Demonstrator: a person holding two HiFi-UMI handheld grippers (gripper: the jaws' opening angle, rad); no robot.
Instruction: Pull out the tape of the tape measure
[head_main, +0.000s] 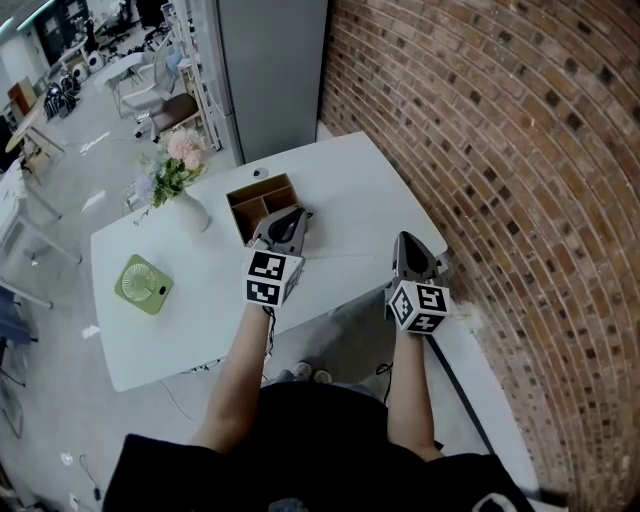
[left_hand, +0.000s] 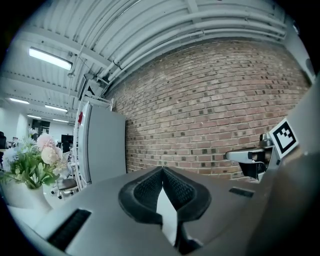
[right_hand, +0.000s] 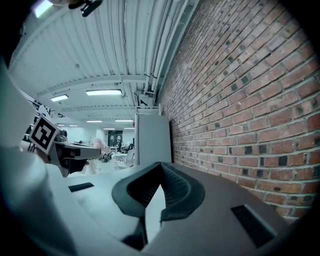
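Head view: left gripper (head_main: 293, 218) and right gripper (head_main: 405, 241) above white table (head_main: 350, 190), both pressed together, tape measure indiscernible.

Left gripper (head_main: 288, 222) pointed forward, roughly level; jaws together, tips touching, nothing between. Right gripper (head_main: 408, 245) alongside, apart from it, also level; jaws closed, empty. Left forearm (head_main: 238, 372) and right forearm (head_main: 408, 385) extended forward, bare.

A thin pale tape (head_main: 350, 257) stretches taut, nearly level, over the white table (head_main: 200, 320).
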